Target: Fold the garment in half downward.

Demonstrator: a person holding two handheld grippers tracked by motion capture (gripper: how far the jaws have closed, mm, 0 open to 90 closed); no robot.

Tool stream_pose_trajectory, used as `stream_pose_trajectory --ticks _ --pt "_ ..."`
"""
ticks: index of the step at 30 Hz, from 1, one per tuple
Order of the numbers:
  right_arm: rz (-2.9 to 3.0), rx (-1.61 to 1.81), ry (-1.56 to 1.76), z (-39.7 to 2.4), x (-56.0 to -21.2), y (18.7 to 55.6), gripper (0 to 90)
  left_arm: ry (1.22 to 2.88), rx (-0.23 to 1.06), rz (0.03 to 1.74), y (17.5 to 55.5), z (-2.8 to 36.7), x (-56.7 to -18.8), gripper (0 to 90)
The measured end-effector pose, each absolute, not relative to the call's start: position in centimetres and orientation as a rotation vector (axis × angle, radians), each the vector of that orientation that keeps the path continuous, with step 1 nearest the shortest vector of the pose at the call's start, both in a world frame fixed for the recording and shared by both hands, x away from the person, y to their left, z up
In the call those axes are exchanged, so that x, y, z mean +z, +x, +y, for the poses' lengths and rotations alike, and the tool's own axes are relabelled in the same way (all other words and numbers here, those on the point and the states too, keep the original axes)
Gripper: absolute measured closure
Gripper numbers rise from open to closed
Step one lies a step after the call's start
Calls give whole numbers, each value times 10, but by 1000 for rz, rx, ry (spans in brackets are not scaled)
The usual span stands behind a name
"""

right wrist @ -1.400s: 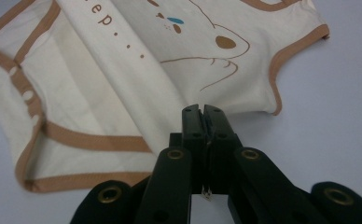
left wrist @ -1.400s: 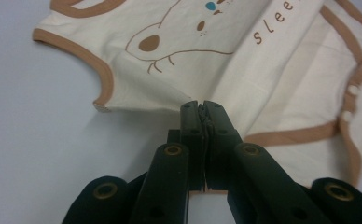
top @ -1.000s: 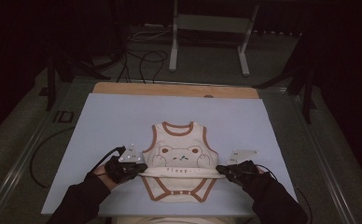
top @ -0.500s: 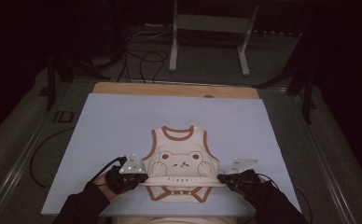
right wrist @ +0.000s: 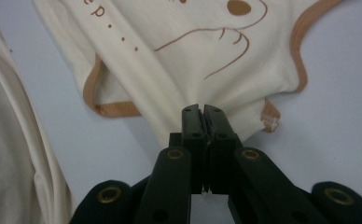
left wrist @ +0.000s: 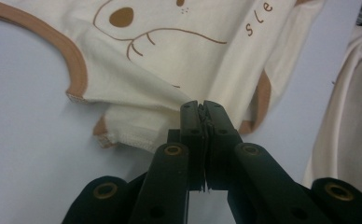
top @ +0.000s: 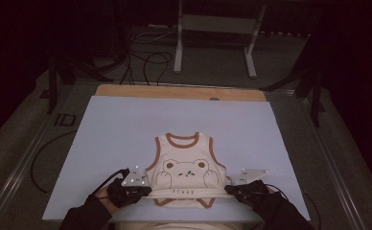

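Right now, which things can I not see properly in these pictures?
- Printed word on the vest: cut by the top edge in both gripper views, too small in the high view.
- Vest hem between the left gripper and right gripper: folded under in the high view.
- Room behind the table: too dark.

Your left tool (left wrist: 201, 112) has its jaws pressed together on a pinched fold of the cream vest (left wrist: 193, 56), with cloth bunching right at the tips. From there the vest spreads toward twelve o'clock, its printed brown bear outline and letters showing. The brown-trimmed armhole edge (left wrist: 79, 74) curves at ten o'clock. Pale blue bench (left wrist: 30, 154) lies underneath at nine o'clock.
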State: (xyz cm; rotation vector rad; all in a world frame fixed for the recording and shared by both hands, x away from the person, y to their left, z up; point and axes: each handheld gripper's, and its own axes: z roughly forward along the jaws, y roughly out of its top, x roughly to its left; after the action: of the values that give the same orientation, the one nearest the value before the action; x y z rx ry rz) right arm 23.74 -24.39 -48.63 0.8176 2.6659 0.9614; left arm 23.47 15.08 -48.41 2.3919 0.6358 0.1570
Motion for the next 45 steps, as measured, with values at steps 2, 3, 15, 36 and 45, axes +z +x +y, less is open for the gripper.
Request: stream_pose_trajectory --ticks 2,3,15,36,45 --pt "2670 959 829 -245 -489 237 888 2392 152 630 233 151 -486 882" --pt "2671 955 832 -245 -490 236 888 2387 148 627 233 151 -487 882" --pt "2691 914 866 -246 -504 236 885 2403 130 664 233 153 -505 876" --pt "2697 972 846 -248 -502 235 580 2391 166 687 236 157 -500 496" --pt "2627 1089 869 -252 -482 240 244 2318 144 707 246 166 -480 165"
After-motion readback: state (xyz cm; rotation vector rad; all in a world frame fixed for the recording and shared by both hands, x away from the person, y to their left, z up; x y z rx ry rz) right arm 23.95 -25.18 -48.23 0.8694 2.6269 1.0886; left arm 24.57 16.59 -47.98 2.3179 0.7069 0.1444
